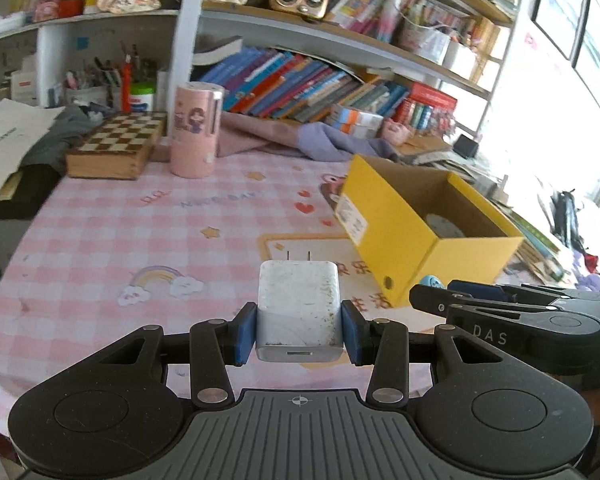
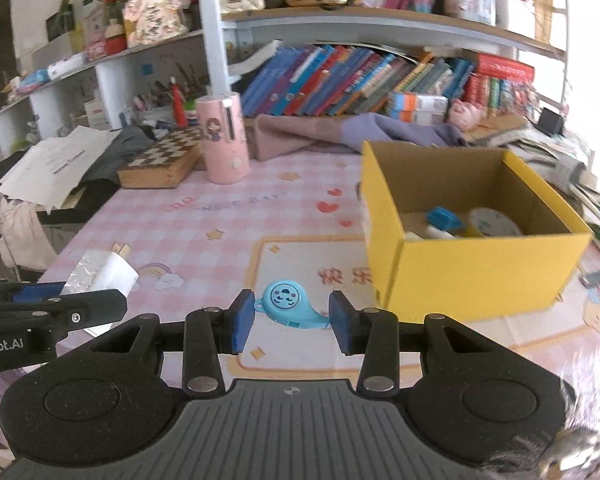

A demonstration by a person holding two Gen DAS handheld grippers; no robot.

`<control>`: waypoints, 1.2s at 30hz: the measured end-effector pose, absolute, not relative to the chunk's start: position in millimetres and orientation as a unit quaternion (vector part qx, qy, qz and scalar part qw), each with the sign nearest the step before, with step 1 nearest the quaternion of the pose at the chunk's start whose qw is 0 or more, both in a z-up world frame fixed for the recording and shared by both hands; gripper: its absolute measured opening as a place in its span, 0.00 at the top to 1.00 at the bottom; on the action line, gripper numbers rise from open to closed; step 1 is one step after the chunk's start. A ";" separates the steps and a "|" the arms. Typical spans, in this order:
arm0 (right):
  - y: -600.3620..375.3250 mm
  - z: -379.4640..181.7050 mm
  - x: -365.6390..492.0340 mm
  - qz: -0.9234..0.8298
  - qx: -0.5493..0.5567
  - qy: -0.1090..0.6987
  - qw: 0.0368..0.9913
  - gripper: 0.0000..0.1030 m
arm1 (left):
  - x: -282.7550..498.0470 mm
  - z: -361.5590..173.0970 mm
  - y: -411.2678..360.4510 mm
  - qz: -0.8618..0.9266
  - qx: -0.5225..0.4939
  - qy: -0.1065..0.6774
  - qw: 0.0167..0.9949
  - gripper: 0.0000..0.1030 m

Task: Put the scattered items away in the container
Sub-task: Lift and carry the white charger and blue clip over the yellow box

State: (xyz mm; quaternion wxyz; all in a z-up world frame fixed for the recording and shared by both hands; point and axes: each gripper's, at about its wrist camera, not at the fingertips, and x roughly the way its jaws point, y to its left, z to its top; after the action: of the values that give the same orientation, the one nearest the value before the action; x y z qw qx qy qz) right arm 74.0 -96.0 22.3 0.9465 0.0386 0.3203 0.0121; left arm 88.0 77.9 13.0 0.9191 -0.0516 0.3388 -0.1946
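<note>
Left gripper (image 1: 299, 330) jaws clamp the white plug-in charger (image 1: 299, 312), right gripper (image 2: 290, 322) jaws pinch the small blue teardrop toy (image 2: 290, 307) — best clear the yellow cardboard box (image 2: 476, 272) rim before letting go.

Left gripper (image 1: 299, 330) and right gripper (image 2: 291, 322): jaws clamped, both angled downward
</note>
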 end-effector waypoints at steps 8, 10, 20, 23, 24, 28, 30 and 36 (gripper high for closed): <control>-120.0 18.4 53.0 -0.034 0.044 0.329 0.943 0.63 | 86.7 7.8 50.2 -0.240 -0.045 0.347 0.906 0.59; -127.9 18.2 46.8 -0.048 0.048 0.330 0.942 0.63 | 86.8 7.2 41.3 -0.252 -0.042 0.348 0.902 0.59; -163.4 19.7 24.9 -0.106 0.063 0.330 0.936 0.63 | 90.2 6.1 2.0 -0.305 -0.023 0.350 0.886 0.59; -172.0 19.5 22.3 -0.117 0.067 0.331 0.934 0.63 | 91.7 6.0 -6.9 -0.314 -0.020 0.350 0.882 0.59; -174.6 19.2 21.8 -0.120 0.068 0.331 0.934 0.63 | 92.0 6.2 -10.1 -0.317 -0.018 0.350 0.881 0.59; -183.5 20.6 21.4 -0.128 0.071 0.329 0.933 0.63 | 94.4 8.2 -20.1 -0.325 -0.013 0.349 0.879 0.59; -187.6 21.2 22.2 -0.130 0.073 0.328 0.933 0.63 | 97.2 9.3 -25.0 -0.327 -0.012 0.347 0.879 0.59; -200.1 20.8 25.9 -0.134 0.077 0.329 0.932 0.63 | 103.3 10.2 -37.4 -0.333 -0.008 0.347 0.877 0.59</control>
State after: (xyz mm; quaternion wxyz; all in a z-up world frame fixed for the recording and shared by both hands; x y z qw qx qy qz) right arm 25.9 -200.1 20.8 0.9317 0.0768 0.3287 -0.1341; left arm 103.3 -37.4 10.2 0.8767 -0.0080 0.3469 -0.3332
